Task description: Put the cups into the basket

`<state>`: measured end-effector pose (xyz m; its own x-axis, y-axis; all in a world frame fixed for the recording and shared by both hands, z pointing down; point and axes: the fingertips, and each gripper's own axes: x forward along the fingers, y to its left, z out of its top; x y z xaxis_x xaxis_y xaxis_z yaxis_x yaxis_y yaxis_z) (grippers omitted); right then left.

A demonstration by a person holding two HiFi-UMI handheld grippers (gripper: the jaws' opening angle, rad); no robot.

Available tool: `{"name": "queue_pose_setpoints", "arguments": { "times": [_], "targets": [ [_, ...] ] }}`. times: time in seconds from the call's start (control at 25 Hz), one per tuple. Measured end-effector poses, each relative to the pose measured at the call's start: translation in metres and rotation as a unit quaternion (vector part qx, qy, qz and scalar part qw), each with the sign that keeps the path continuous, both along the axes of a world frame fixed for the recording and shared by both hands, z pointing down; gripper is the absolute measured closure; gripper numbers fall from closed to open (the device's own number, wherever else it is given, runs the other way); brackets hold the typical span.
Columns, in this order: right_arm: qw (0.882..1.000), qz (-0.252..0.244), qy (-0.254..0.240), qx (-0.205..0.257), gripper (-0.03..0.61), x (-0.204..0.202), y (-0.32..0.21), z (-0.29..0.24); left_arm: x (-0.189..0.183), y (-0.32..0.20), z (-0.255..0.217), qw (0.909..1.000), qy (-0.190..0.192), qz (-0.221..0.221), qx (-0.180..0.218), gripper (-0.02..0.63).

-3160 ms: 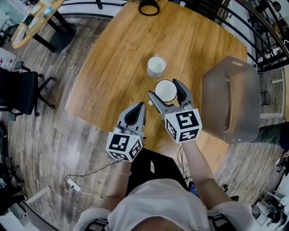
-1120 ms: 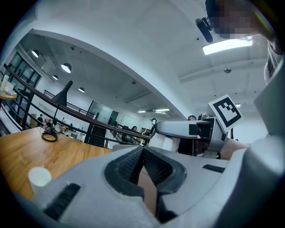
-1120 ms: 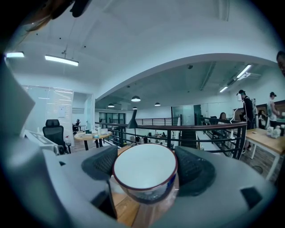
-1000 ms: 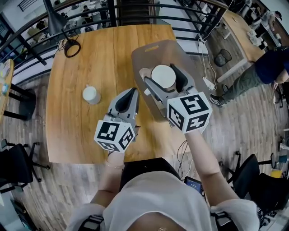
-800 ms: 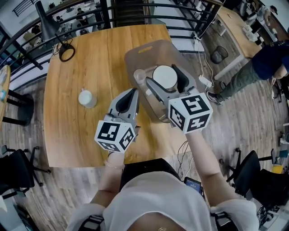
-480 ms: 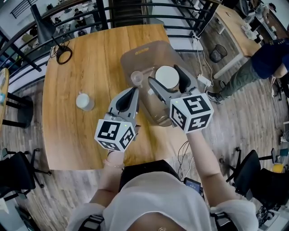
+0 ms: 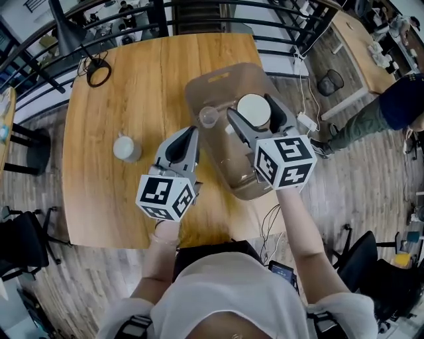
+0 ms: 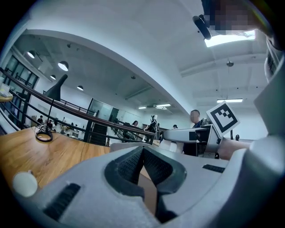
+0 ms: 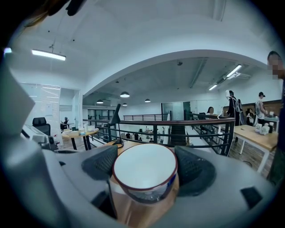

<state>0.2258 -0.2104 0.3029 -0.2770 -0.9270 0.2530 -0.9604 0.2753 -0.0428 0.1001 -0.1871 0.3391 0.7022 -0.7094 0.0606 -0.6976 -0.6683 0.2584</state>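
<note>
Cup (image 9: 143, 169), white with a dark rim, sits upright between the right gripper (image 7: 252, 107) pads, jaws spread wide and clamped on its sides, held above the open basket (image 7: 222, 83). Left gripper (image 7: 192, 130) idles just beside the basket's left wall over the table (image 7: 132, 198), tips pressed together with nothing in them. Step in hand looks like the drop-in: lower straight down, keep the cup upright, release only once its base rests on the basket floor, then lift out without hooking the wall. Watch the small clear cup (image 7: 208, 117), apparently already inside near the left wall; set down on the free floor to its right. Left gripper should stay clear of the rim. One more white cup (image 7: 126, 147) stands on the table, well apart to the left. Further off: cable loop (image 7: 98, 71) at the far corner, railing (image 7: 132, 13) behind, a person (image 7: 397, 106) on the floor to the right. None of these obstructs.
</note>
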Motion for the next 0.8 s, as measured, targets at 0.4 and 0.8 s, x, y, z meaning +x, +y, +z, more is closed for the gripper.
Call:
{"name": "queue_pose_setpoints", "arguments": {
  "times": [0.4, 0.8],
  "targets": [
    [1.000, -0.003, 0.012, -0.021, 0.186, -0.002, -0.047, 0.023, -0.020, -0.041, 0.021, 0.9995, -0.003, -0.023, -0.022, 0.607],
    [0.999, 0.009, 0.018, -0.032, 0.186, 0.003, -0.080, 0.052, -0.023, -0.074, 0.053, 0.9989, -0.004, -0.030, -0.037, 0.607]
  ]
}}
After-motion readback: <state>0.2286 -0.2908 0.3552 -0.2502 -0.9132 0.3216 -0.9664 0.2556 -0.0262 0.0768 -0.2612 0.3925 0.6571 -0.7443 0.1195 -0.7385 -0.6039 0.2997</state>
